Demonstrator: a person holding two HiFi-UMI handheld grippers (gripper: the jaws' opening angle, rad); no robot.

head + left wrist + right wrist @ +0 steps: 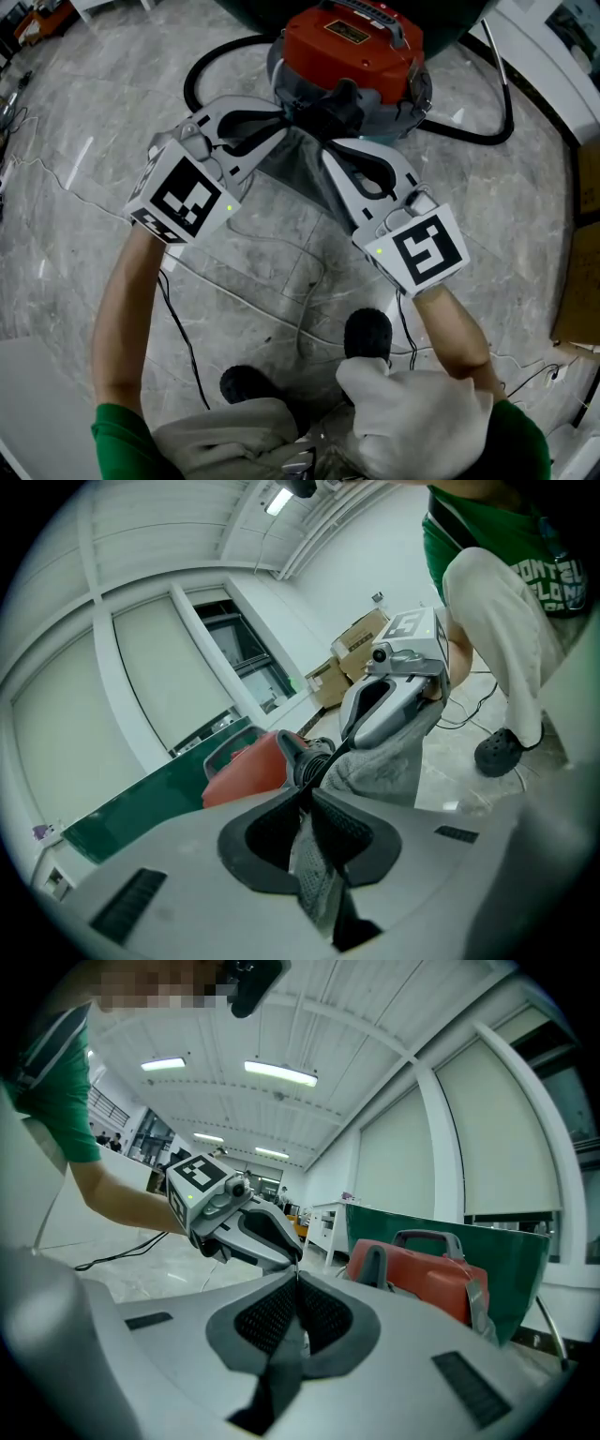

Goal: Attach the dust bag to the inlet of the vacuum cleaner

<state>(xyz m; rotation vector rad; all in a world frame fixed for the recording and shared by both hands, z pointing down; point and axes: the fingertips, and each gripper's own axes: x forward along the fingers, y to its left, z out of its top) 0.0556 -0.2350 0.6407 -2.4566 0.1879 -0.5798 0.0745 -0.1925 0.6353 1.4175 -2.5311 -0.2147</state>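
Trousers (pixel 412 422) and two black shoes (pixel 367 335) fill the bottom of the head view, on a grey marble floor (pixel 75 112) crossed by thin cables (pixel 272 314).

Left gripper (pixel 279 125): reaches in from the left, marker cube toward the camera. In its own view the jaws are clamped together on a fold of the bag (pixel 292 167), and grey fabric hangs down between the pads (pixel 345 829).

Right gripper (pixel 328 150): reaches in from the right, tips close to the left gripper's tips. In its own view the jaws are closed tight on a thin dark strip of the bag, which trails down out of the gap.

Bag: grey cloth, stretched between the two grippers, directly in front of the vacuum (pixel 352 47). Its upper end reaches the black inlet (pixel 330 111) on the front of the vacuum. Whether it is seated on the inlet cannot be told.

Vacuum: red top, grey lower shell, handle on top, standing on the floor beyond the grippers. A black hose (pixel 202 66) curves round its left side and continues to the right.
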